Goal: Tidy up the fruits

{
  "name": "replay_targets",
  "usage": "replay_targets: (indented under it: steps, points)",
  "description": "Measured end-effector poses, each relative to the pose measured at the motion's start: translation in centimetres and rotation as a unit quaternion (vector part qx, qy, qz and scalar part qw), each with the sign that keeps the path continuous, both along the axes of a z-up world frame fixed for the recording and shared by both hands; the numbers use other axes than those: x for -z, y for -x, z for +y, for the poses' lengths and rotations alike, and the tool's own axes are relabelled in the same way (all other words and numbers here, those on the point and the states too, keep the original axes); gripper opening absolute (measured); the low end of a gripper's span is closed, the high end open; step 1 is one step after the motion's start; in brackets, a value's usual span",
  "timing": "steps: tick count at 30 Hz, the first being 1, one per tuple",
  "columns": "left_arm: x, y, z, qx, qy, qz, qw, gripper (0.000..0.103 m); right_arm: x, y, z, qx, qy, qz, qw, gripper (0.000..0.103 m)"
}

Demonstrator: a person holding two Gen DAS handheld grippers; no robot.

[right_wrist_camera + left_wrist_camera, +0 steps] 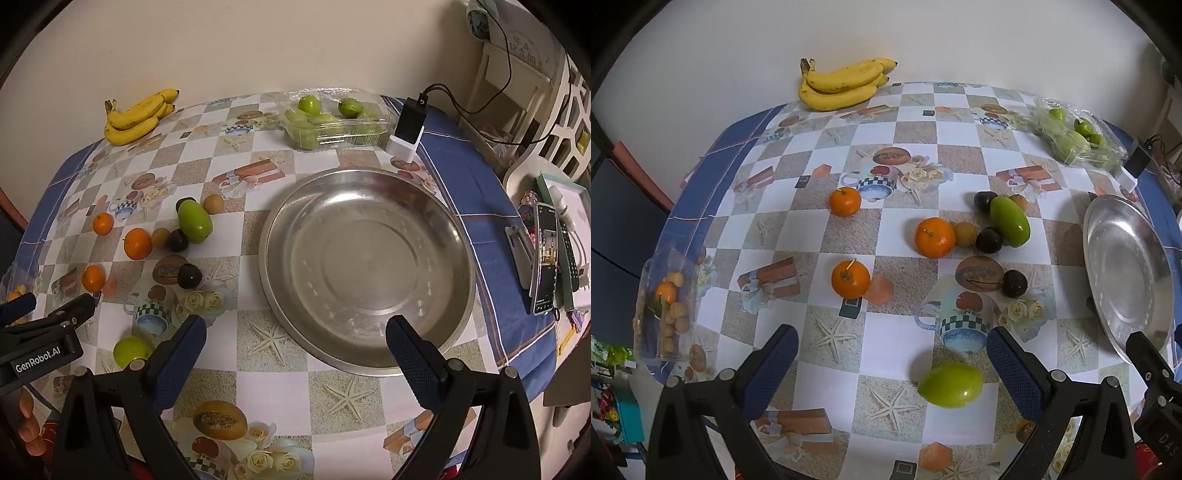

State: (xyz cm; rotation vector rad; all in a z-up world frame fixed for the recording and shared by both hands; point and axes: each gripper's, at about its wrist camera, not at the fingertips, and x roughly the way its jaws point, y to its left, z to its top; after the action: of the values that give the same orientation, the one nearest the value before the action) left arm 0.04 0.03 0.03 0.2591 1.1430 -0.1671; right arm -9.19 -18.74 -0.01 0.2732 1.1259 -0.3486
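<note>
Now we hold both tools spread apart, empty: left tool just short of a green fruit, right tool before the steel plate.

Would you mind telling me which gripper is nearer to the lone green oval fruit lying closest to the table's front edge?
Left. The left gripper hangs open just above the lone green oval fruit; the right gripper is off to its side, open by the steel dish.

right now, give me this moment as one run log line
left gripper open above green fruit | right gripper open over tray | tray empty | oranges loose on table
</note>
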Motion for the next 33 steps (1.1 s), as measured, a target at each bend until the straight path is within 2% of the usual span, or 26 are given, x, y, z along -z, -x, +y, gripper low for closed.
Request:
replay_targets:
  steps: [16, 33]
  points:
    - [-0.44, 0.22, -0.29, 0.009, 0.009, -0.012, 0.9998, 0.103, 0.0, -0.08, 0.09, -0.002, 0.002, 0.0, 1.0, 0.098]
    - [-0.26, 0.2, -0.26, 0.009, -0.006, 0.012, 0.9999, 0.103, 0.18, -0.2, 0.24, -0.005, 0.005, 0.006, 1.0, 0.098]
